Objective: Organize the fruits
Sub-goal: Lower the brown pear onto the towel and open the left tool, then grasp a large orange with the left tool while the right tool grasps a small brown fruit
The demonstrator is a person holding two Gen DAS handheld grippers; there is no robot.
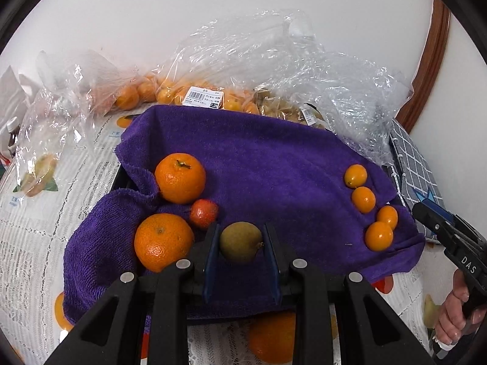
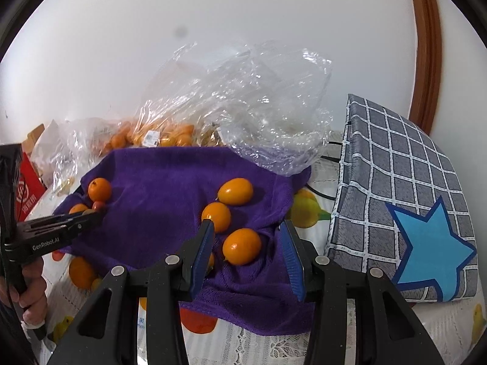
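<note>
A small olive-brown round fruit is clamped between the blue pads of the left gripper, just above the near edge of the purple towel. It is held beside two mandarins and a small red fruit gathered at the towel's left side, so it is judged that it is being carried to join a group there, each sort being given its own spot.

Four kumquats are laid in a loose line along the towel's right side, touching or nearly touching one another. The right gripper is held over them with its jaws apart and nothing pressed between them; one kumquat is seen within the gap, but whether the gripper is lowered around it or merely above it cannot be told.

The towel is thick, looped terry, rumpled into folds that are likely to stop round fruit from rolling. The mandarins are dimpled and matte, the kumquats smooth, glossy and oval. Crinkled clear plastic bags holding more citrus are heaped at the far edge. A checked grey fabric box with a blue star stands at the right, on a fruit-printed tablecloth.
</note>
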